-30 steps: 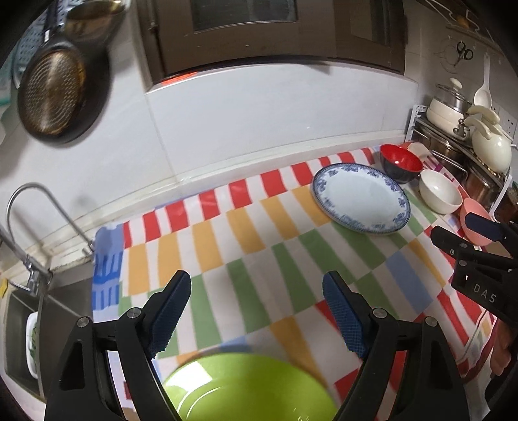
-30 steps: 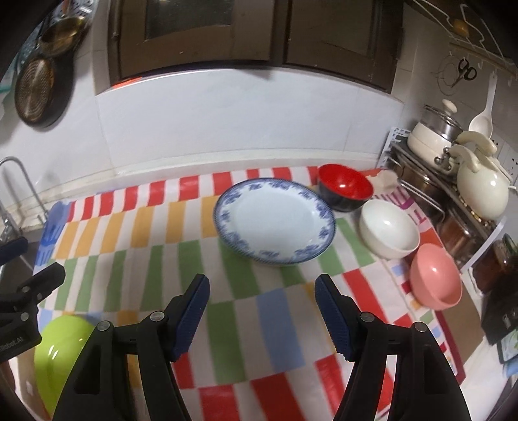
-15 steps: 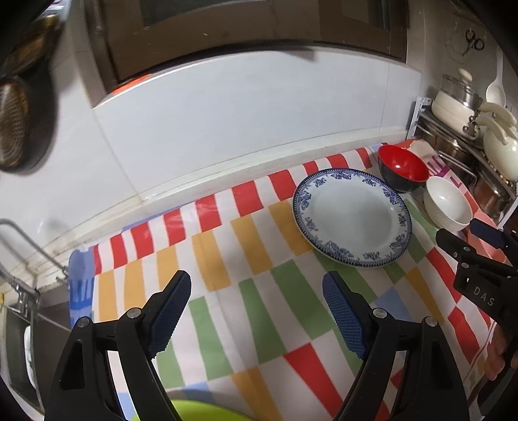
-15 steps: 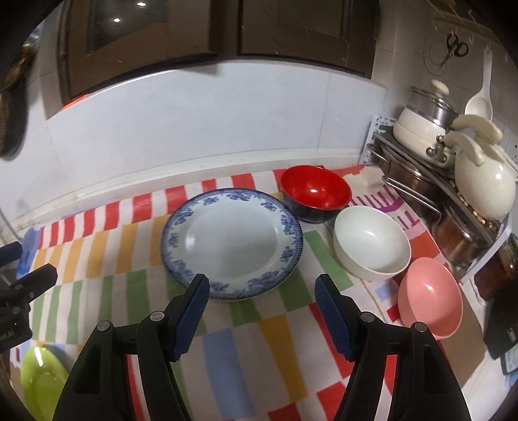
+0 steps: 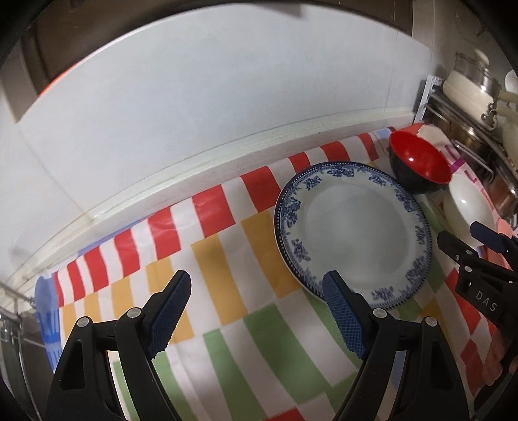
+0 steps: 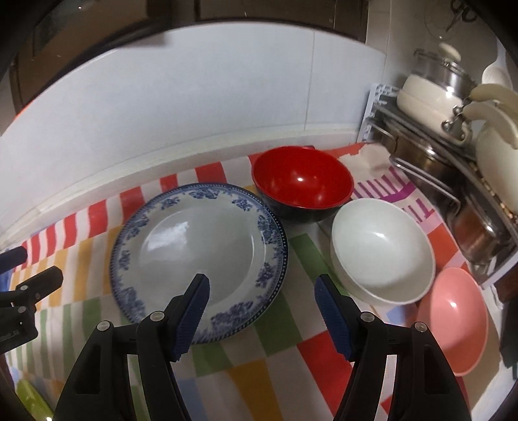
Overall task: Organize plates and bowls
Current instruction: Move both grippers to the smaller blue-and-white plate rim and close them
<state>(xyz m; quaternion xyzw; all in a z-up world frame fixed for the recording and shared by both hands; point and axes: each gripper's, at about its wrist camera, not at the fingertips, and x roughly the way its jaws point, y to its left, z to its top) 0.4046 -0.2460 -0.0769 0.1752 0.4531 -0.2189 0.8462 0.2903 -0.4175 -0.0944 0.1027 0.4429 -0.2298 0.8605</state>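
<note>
Blue-rimmed plate (image 6: 197,249) lies flat on table, on striped cloth (image 5: 226,324). Right tool (image 6: 260,311) hangs over plate near edge, jaws wide apart, nothing between pads. Left tool (image 5: 255,311) also open and empty, plate ahead to its right (right hand looks nearer).

Red bowl (image 6: 301,183) touches plate far rim; white bowl (image 6: 382,251) and pink bowl (image 6: 451,319) just beside, to right. White wall close behind, pot rack (image 6: 453,168) at right.

Ahead of me a white tiled wall (image 6: 200,107) rises behind the counter's pale back ledge (image 5: 181,181), dark cabinet fronts (image 6: 275,13) hang above it, a bright striped cloth (image 5: 226,340) covers the worktop, and a metal rack (image 6: 453,194) of pots fills the right corner.
</note>
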